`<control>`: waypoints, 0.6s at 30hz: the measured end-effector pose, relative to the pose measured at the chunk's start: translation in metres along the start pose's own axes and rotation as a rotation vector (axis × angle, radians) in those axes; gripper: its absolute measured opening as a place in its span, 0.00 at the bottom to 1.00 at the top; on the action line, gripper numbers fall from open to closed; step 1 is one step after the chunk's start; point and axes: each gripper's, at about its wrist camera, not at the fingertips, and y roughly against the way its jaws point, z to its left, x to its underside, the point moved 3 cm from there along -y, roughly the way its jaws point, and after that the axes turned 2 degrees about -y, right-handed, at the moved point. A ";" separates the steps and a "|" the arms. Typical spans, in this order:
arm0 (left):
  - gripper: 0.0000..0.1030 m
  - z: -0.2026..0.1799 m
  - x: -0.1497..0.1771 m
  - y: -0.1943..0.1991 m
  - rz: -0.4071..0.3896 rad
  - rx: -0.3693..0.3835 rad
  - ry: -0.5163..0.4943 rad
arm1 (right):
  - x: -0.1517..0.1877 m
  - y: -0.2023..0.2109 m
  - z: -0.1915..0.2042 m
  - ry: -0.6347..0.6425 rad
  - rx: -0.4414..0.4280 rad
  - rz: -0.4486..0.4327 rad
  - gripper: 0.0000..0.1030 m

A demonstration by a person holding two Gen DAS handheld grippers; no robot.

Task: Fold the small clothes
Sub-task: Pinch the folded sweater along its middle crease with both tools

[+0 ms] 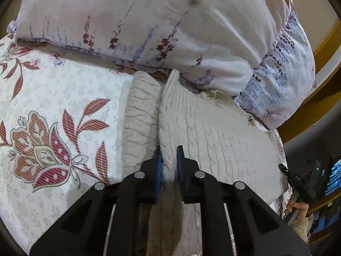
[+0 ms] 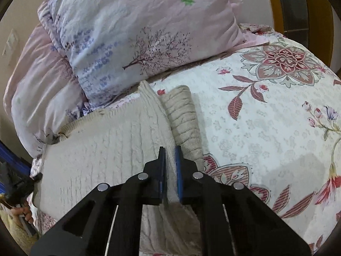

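A small cream knitted sweater lies on the floral bedspread, its sleeve lying alongside the body. My left gripper is shut on the sweater's near edge, knit pinched between its blue pads. In the right wrist view the same sweater spreads to the left, with a sleeve beside it. My right gripper is shut on the sweater's edge, fabric bunched between its jaws. The other gripper and the hand holding it show at the frame edges.
Two pale floral pillows lie just behind the sweater, touching its far edge. The white bedspread with red flowers stretches to the sides. A wooden frame stands beyond the bed.
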 end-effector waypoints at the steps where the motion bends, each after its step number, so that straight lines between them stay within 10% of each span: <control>1: 0.08 0.002 0.000 0.001 0.001 0.002 0.007 | 0.000 0.003 0.000 -0.004 0.000 -0.010 0.09; 18: 0.17 0.004 0.005 0.010 0.000 -0.016 -0.030 | 0.014 0.012 0.005 0.079 0.194 -0.002 0.22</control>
